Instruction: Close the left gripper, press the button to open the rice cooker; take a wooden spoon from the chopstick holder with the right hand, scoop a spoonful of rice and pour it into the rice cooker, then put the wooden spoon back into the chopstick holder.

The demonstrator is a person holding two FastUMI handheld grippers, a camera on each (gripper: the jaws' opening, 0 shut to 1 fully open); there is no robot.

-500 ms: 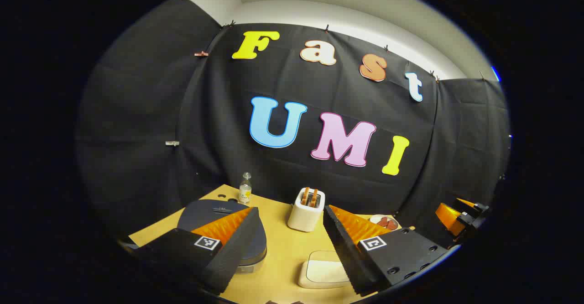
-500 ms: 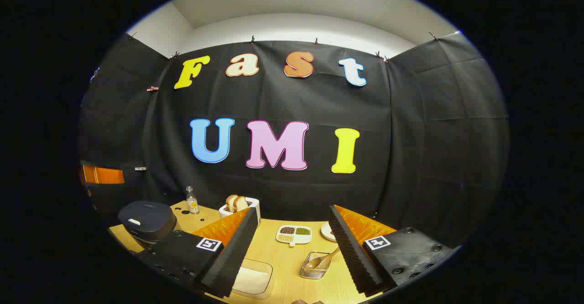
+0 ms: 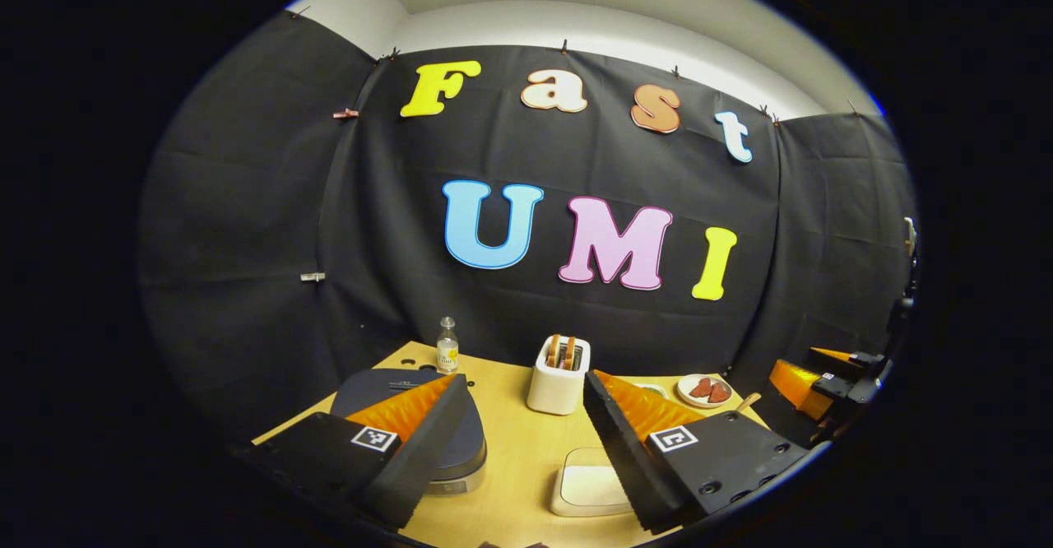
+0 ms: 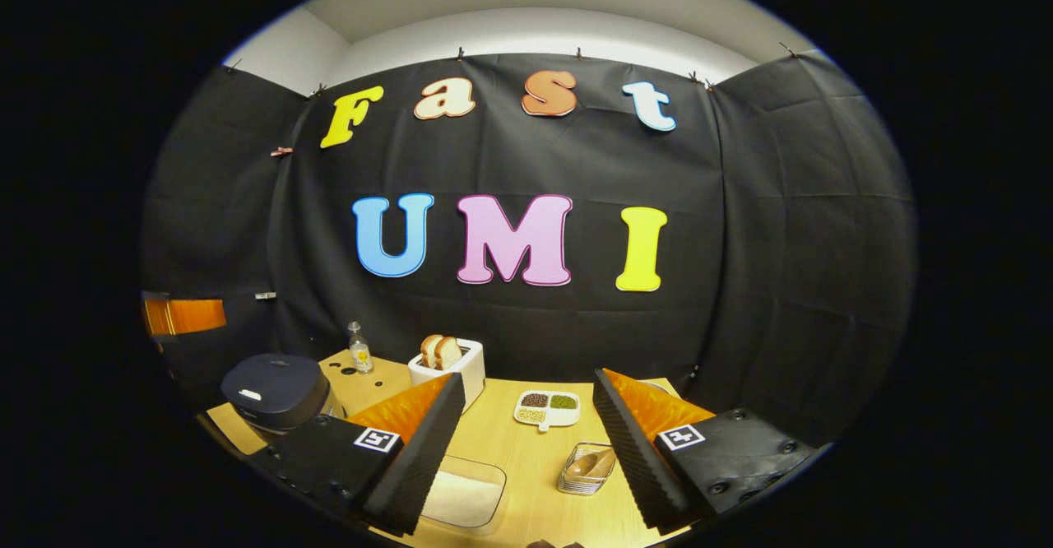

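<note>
A pale wooden table [image 4: 526, 466] with a smooth, fine-grained top carries everything. On its left side sits the rice cooker [image 4: 276, 392], a rounded dark box with a matte domed lid, still closed; in the left gripper view it [image 3: 461, 441] lies low, just behind that gripper's left finger. Behind it stands a white, soft-cornered toaster [image 4: 452, 367] with two bread slices upright in its slots. Near the front edge is a clear, rounded rectangular container of white rice [image 4: 461, 494]. A white divided dish [image 4: 549, 408] holds dark, green and pale grains. The chopstick holder [image 4: 586, 474], a small wire basket, stands just left of the right gripper's right finger; the wooden spoon [image 4: 594, 463] rests in it, bowl down to the left, handle slanting up and right. A small glass bottle [image 4: 359, 349] stands at the back.

The left gripper [image 3: 526, 449] hovers with its ridged, wedge-shaped fingers wide apart, holding nothing. The right gripper [image 4: 526, 453] likewise has its fingers spread, empty.
</note>
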